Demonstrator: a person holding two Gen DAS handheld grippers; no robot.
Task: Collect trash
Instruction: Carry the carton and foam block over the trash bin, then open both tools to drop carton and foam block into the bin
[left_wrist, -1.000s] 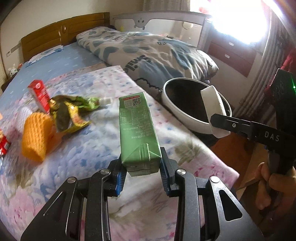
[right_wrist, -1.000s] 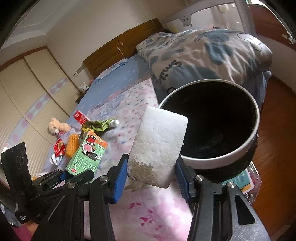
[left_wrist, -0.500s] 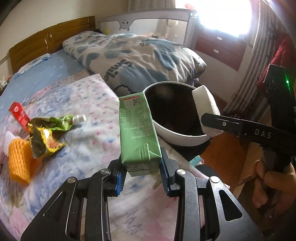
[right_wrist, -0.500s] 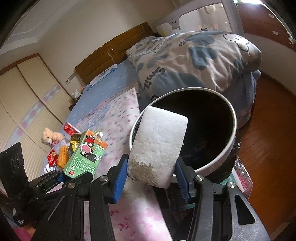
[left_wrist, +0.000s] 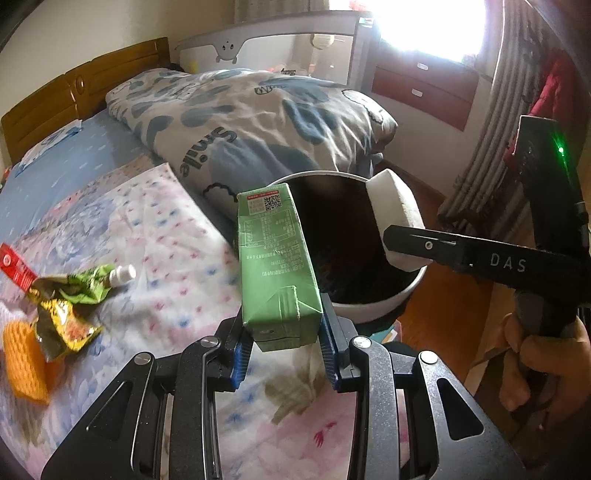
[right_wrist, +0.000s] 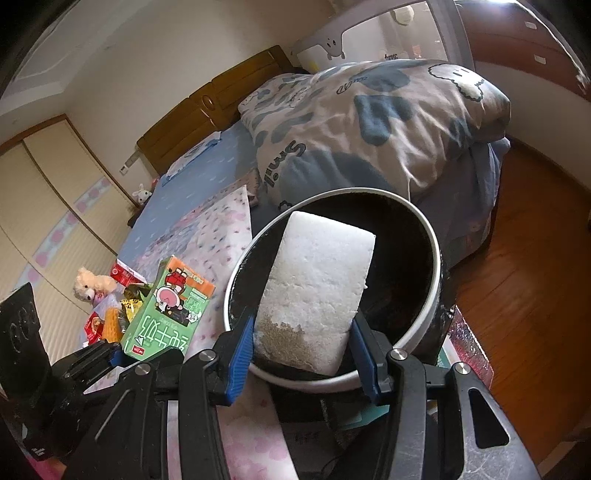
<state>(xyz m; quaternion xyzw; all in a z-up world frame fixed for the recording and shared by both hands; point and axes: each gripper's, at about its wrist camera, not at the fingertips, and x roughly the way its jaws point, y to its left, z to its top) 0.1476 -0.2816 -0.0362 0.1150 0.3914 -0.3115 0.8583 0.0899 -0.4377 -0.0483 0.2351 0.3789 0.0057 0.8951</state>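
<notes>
My left gripper (left_wrist: 283, 347) is shut on a green milk carton (left_wrist: 275, 266), held upright at the bed's edge with its top over the near rim of a round white bin with a black inside (left_wrist: 408, 291). My right gripper (right_wrist: 302, 350) is shut on a white foam block (right_wrist: 317, 295), held over the bin's opening (right_wrist: 402, 258). The foam block (left_wrist: 397, 218) and the right gripper show at the right of the left wrist view. The carton (right_wrist: 168, 314) shows at the left of the right wrist view.
On the flowered bedspread (left_wrist: 177, 236) lie a green-yellow wrapper (left_wrist: 70, 310), an orange sponge (left_wrist: 22, 362) and a red box (left_wrist: 14, 266). A folded blue-patterned quilt (left_wrist: 251, 122) lies behind the bin. Wood floor (right_wrist: 535, 288) lies to the right. A teddy bear (right_wrist: 88, 286) sits at the far left.
Both grippers have moved toward the bin with their loads. The foam block now hangs over the bin's opening and the carton's top reaches its rim.
</notes>
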